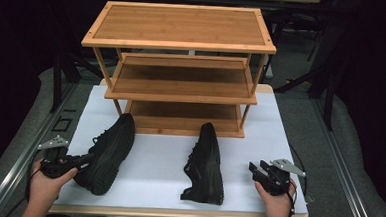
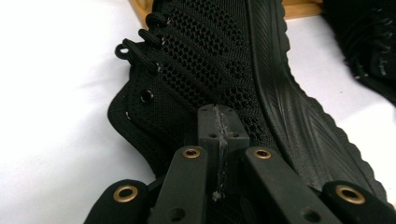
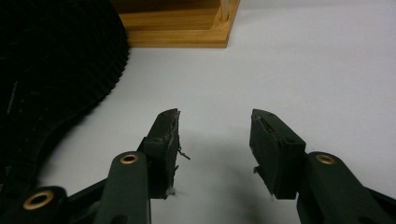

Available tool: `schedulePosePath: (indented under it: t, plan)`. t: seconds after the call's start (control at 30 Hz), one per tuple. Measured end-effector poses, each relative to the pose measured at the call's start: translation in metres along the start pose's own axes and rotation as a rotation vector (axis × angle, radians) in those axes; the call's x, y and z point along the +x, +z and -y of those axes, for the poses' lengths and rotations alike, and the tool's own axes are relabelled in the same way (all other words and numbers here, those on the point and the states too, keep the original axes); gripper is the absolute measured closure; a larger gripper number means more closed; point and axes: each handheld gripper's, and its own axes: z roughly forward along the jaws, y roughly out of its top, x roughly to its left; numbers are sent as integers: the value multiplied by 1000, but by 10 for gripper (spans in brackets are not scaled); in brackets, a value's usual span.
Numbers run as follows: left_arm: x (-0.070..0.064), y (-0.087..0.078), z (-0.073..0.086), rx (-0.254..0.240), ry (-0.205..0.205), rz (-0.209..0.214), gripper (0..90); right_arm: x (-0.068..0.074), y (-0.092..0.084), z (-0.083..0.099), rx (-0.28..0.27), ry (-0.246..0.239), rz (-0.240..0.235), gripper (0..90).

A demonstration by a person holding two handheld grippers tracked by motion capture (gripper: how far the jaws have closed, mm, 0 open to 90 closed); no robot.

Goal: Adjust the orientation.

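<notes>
Left gripper view looks along the left gripper (image 2: 218, 135), whose jaws are pressed together with only a thin seam between them, clamped on the collar of the left shoe (image 2: 219, 70) at its heel end. From there the shoe's long axis runs away from the jaws, toe toward the wooden rack (image 1: 180, 68) at the desk's far edge, and it lies tipped, sole turned to one side. In the high view this shoe sits near the desk's (image 1: 153, 161) front left corner, angled toward the rack's bottom shelf. The right gripper (image 3: 214, 144) rests near the front right corner, jaws apart and empty, just beside the right shoe (image 1: 205, 164), which lies heel toward the front edge. Judged from this, the left hand is the one set to carry its shoe forward toward the rack.
</notes>
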Motion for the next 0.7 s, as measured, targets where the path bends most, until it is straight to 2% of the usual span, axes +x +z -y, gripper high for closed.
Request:
schedulePosePath:
  t: [0.13,0.17,0.23,0.27,0.3,0.37,0.4,0.43,0.47,0.5,0.53,0.57,0.6,0.67,0.7]
  plan:
    - [-4,-1,-2,-9,4,17,895,0,0,0,2,1,2,520]
    - [-8,-2,-4,-18,-2,37,895,0,0,0,1,2,1,519]
    - [-17,-3,-7,-29,5,50,895,0,0,0,2,2,0,518]
    - [-23,-4,-10,-32,34,53,894,0,0,0,2,3,1,518]
    - [-23,-4,-10,-32,34,53,893,0,0,0,2,3,1,518]
    - [-41,-6,-16,-29,94,76,879,0,0,0,2,6,0,517]
    - [-55,-7,-20,-31,145,59,871,0,0,0,2,7,0,517]
    - [-55,-7,-20,-31,145,59,852,0,0,0,2,7,0,517]
    - [-69,-14,-25,-59,206,-35,812,0,0,0,1,6,-2,515]
    - [-69,-14,-25,-59,206,-35,795,0,0,0,1,6,-2,515]
    - [-77,-22,-29,-92,218,-14,767,-1,0,0,-9,8,-5,515]
    - [-77,-22,-29,-92,218,-14,747,-1,0,0,-9,9,-6,514]
    - [-79,-26,-30,-114,192,47,724,-1,1,0,-9,10,-8,514]
    - [-79,-25,-30,-113,180,61,711,-1,1,0,-8,11,-7,514]
    - [-80,-20,-28,-101,176,75,658,-1,2,1,-15,12,-6,514]
